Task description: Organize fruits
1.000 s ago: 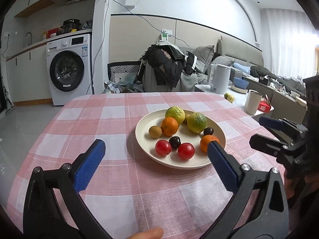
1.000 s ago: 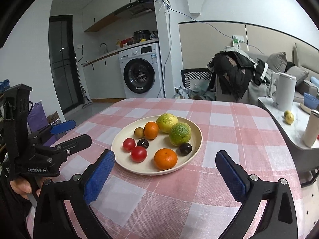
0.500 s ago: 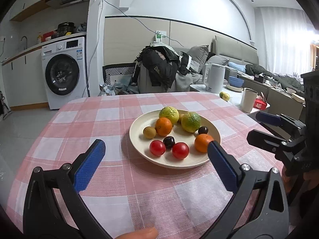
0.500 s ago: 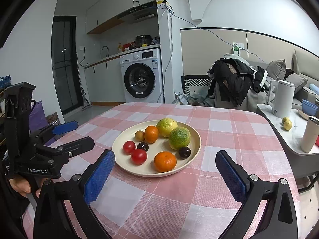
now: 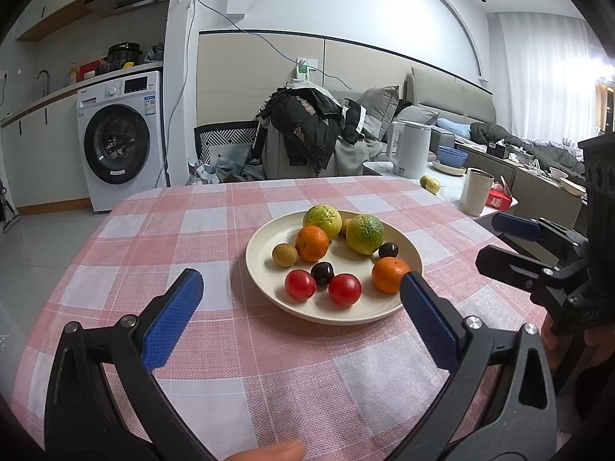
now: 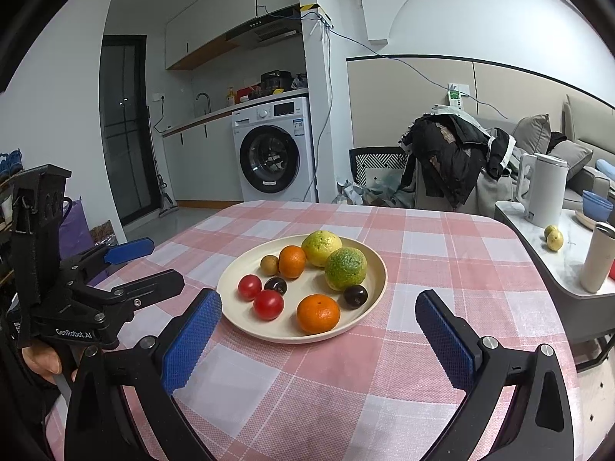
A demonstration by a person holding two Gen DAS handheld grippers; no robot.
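A cream plate (image 5: 265,265) (image 6: 369,307) sits mid-table on a pink checked cloth. It holds two oranges (image 5: 389,274) (image 6: 318,313), two green-yellow citrus (image 5: 364,233) (image 6: 345,268), two red tomatoes (image 5: 344,289) (image 6: 268,304), two dark plums (image 5: 322,272) (image 6: 355,296) and a small brown fruit (image 5: 285,255) (image 6: 269,264). My left gripper (image 5: 300,307) is open and empty, near side of the plate. My right gripper (image 6: 319,330) is open and empty, also short of the plate. Each gripper shows in the other's view, the right (image 5: 511,246) and the left (image 6: 142,265).
A side table (image 6: 569,269) to the right carries a white kettle (image 6: 542,188), a cup (image 6: 596,256) and two small fruits (image 6: 554,237). A chair draped with dark clothes (image 5: 303,134) stands behind the table. A washing machine (image 5: 119,138) is at the back left.
Both grippers have tilted up and drawn back slightly, so the plate sits lower in both views. Jaws stay open. Nothing on the plate moved.
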